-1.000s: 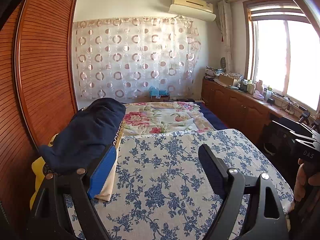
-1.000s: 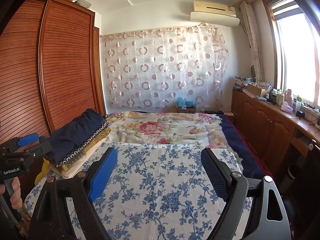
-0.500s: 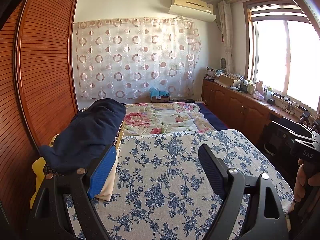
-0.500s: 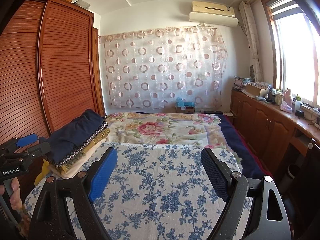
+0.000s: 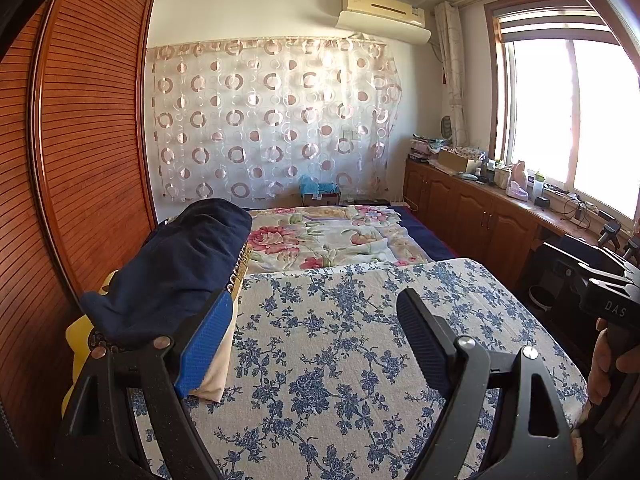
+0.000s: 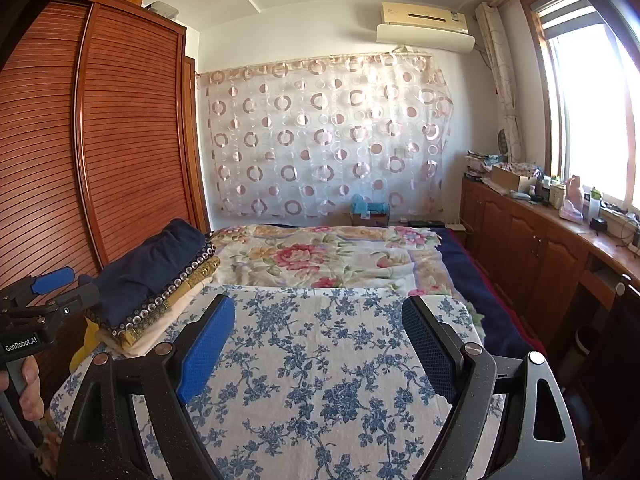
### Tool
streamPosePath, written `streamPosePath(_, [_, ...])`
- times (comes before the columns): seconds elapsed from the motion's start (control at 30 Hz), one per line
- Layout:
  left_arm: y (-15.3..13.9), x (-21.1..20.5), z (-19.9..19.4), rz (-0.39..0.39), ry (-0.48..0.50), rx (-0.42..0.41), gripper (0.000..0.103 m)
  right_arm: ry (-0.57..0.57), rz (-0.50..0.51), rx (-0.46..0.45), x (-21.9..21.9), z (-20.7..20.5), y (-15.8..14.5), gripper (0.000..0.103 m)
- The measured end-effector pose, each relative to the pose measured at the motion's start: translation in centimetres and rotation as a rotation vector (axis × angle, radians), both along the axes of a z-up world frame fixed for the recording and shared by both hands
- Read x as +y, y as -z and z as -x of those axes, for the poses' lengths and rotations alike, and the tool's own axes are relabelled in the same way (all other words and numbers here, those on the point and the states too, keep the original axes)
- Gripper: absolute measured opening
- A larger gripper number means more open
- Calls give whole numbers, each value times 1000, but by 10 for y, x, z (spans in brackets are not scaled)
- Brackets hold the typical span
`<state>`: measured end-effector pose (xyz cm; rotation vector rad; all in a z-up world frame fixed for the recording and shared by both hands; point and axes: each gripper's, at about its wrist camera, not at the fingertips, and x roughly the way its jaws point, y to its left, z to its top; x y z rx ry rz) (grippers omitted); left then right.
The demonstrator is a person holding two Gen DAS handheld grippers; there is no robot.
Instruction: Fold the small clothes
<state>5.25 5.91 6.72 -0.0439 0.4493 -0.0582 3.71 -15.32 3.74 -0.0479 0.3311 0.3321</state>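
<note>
A stack of folded clothes [image 6: 160,296] rests on the left side of the bed, a navy garment [image 5: 176,268] on top, with patterned, yellow and cream pieces beneath. My left gripper [image 5: 316,324] hovers open over the blue-flowered cloth [image 5: 340,344], its blue pad beside the stack's near end, nothing between the fingers. My right gripper [image 6: 320,332] is also open and empty above the same cloth [image 6: 320,360], to the right of the stack. Each view shows the other gripper in a hand at its edge.
A wooden slatted wardrobe [image 6: 80,160] runs along the left. A floral quilt [image 6: 320,256] covers the far half of the bed. Wooden cabinets [image 6: 540,252] with cluttered tops line the right wall under the window. A circle-patterned curtain [image 5: 272,120] hangs behind.
</note>
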Motion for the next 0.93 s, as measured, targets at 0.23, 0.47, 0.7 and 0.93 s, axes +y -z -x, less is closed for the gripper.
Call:
streamPosePath(0.23, [2, -1, 0, 0, 0, -1, 85, 1, 1, 1, -1, 0, 0, 87])
streamPosePath(0.47, [3, -1, 0, -1, 0, -2, 85, -1, -2, -4, -3, 1, -1, 87])
streamPosePath(0.7, [-1, 1, -1, -2, 2, -5, 85, 1, 1, -10, -3, 2, -1, 87])
streamPosePath(0.93, [1, 1, 0, 0, 2, -6, 85, 1, -2, -10, -4, 3, 0, 87])
